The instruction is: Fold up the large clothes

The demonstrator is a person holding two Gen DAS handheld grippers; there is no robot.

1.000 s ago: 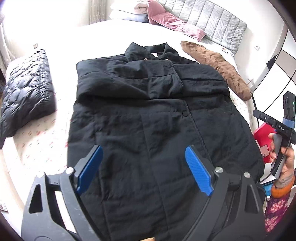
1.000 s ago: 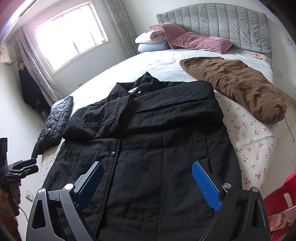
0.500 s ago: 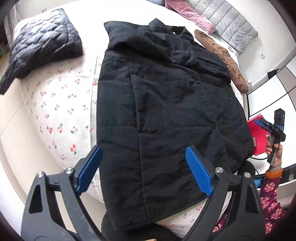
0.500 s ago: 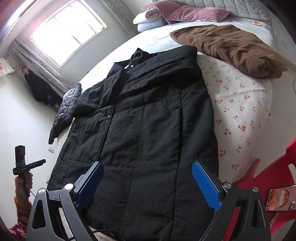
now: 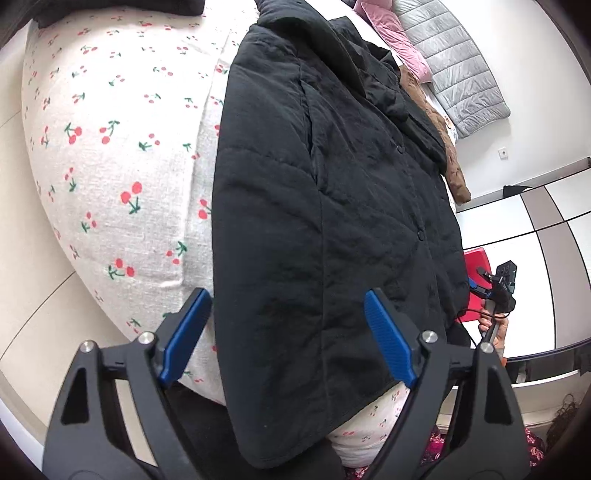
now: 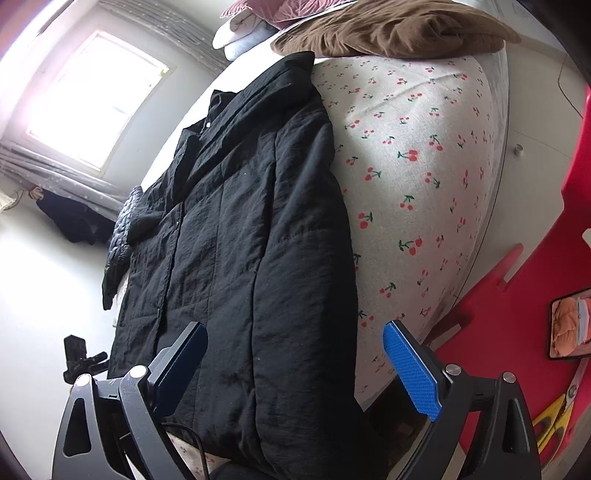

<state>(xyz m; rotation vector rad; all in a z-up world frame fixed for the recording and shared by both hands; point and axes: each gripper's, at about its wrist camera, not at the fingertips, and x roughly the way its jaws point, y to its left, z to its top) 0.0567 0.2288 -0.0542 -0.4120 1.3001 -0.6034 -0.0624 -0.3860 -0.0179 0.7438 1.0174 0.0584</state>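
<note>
A black quilted coat (image 5: 332, 221) lies spread, front up, on a bed with a cherry-print sheet (image 5: 110, 166); its hem hangs over the near edge. My left gripper (image 5: 286, 306) hovers at the hem's left corner. Its jaws are closing with the coat's edge between them, and the blue pads do not press on it. My right gripper (image 6: 295, 332) stands open over the coat (image 6: 240, 240) at the hem's right corner. Each gripper shows small in the other's view: the right one (image 5: 495, 284) held in a hand, the left one (image 6: 79, 354) at the lower left.
A brown garment (image 6: 388, 29) lies across the bed's far right side, with pink pillows (image 5: 391, 40) and a grey headboard (image 5: 461, 74) behind. A red plastic chair (image 6: 517, 314) holding a phone (image 6: 569, 328) stands beside the bed. A black quilted garment (image 6: 122, 229) lies at the far left.
Both grippers have dropped and rolled from above the coat's middle down to its hem at the bed's near edge. The coat has not moved.
</note>
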